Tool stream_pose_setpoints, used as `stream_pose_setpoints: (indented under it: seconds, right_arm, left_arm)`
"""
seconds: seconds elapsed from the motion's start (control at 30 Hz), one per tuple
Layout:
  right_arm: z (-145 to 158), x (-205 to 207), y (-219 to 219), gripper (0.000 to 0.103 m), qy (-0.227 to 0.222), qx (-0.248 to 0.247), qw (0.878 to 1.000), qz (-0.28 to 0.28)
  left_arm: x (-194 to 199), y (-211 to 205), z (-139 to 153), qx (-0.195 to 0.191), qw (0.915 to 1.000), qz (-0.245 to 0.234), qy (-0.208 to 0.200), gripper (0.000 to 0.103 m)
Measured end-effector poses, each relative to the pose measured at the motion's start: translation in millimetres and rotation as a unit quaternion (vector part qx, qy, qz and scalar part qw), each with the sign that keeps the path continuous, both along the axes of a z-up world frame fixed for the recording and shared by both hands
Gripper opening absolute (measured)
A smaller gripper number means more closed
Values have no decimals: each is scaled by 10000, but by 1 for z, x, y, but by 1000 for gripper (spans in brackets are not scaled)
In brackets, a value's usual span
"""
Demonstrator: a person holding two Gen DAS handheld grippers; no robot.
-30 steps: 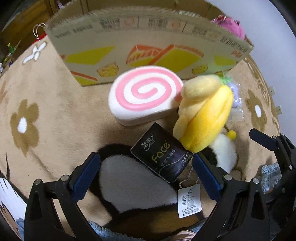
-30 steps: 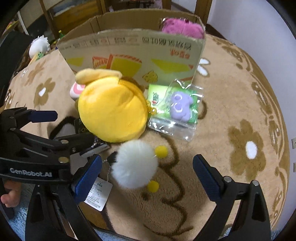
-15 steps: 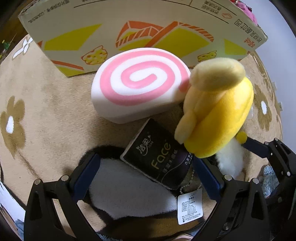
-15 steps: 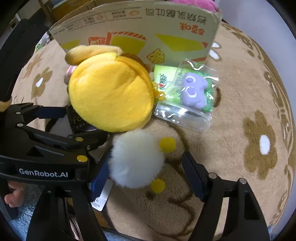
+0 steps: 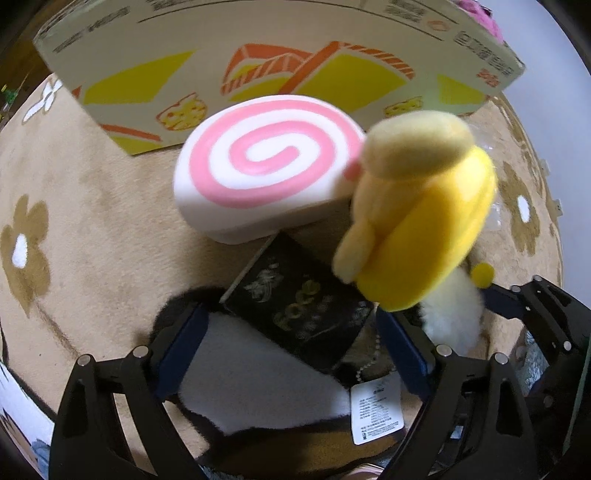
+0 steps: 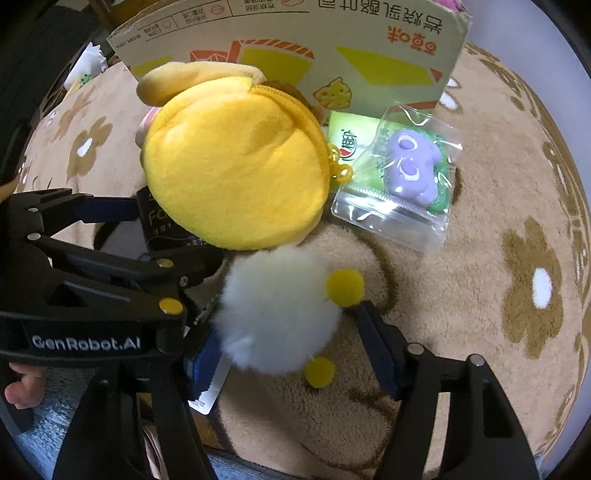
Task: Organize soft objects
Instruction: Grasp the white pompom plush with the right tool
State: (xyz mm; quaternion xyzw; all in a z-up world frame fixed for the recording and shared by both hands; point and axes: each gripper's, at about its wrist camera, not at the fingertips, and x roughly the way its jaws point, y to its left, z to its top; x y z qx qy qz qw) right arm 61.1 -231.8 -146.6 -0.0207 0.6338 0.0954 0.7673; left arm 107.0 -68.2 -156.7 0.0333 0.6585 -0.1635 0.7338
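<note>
My left gripper is open, its blue pads on either side of a black tissue pack that lies on the rug. Behind the pack is a pink-swirl roll cushion. A yellow plush pouch leans to its right and also shows in the right wrist view. My right gripper is narrowed around a white fluffy pompom with yellow balls; the pads are close to its sides, and contact is not certain. The left gripper's body shows at the left of the right wrist view.
A printed cardboard box stands behind the toys, with a pink plush at its top right. A clear bag with a purple toy lies right of the yellow pouch. A paper tag lies near the left gripper. Flower-patterned beige rug lies all around.
Both grippers have moved forward toward the toys. The right gripper's jaws have narrowed around the white pompom. The left gripper now straddles the black tissue pack.
</note>
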Motion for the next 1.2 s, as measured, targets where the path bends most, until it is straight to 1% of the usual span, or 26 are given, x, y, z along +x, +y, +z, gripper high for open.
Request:
stream_pose_setpoints:
  seconds: [0.1,0.2,0.27,0.3,0.33,0.37,0.4,0.47,0.57,0.7,0.87,0.9,1.0,1.13,1.17,1.2]
  right_arm:
    - [1,-1,0,64,-6,72,10000,45]
    - [3,-3,1,56,3,150,9998,96]
    - [3,-1,0,48,1,214,9997,132]
    - [4,0,1,46,4,246,9996,148]
    - [4,-1,2,42,8,281,9995,165]
    - [3,1,4,39,12,315,9993,182]
    - [3,1,4,39,7,329,9993,197]
    - [4,2,7,37,-25,309,9993,209]
    - [8,2,7,36,-140,249,9995,154]
    - [15,5,-3,36,-364,148,9992,-55]
    - [30,5,-13,36,-727,195,9969,-217]
    - [35,4,-13,36,-826,193,9961,-232]
    - [47,0,-19,36,-1085,208,9935,-261]
    - [61,-4,-24,36,-1389,197,9897,-295]
    - [64,-4,-21,36,-1481,198,9883,-315]
    - [67,-5,-22,36,-1548,200,9872,-326]
  left_arm:
    - [-1,-5,-1,79,10000,0,14,91]
    - [-2,-9,-2,125,9999,5,10,90]
    - [-3,-13,-3,148,9999,5,-31,87]
    - [-4,-14,-2,118,9999,6,-49,85]
    - [-6,-13,-2,101,9999,10,-63,78]
    - [-6,-13,-2,113,9999,37,-96,73]
    - [-6,-11,-2,124,9998,88,-114,72]
    - [-4,-4,-2,60,9997,188,-110,65]
    - [-4,1,1,-26,9994,309,-128,64]
    - [-9,-2,9,4,9991,281,-318,61]
    - [-15,-4,21,11,9979,292,-576,59]
    - [-15,-1,19,-2,9975,301,-639,58]
    - [-22,-2,27,-57,9960,357,-814,57]
    - [-27,3,37,-93,9941,452,-979,53]
    - [-30,4,40,-90,9935,473,-1035,49]
    - [-32,5,42,-100,9931,478,-1068,38]
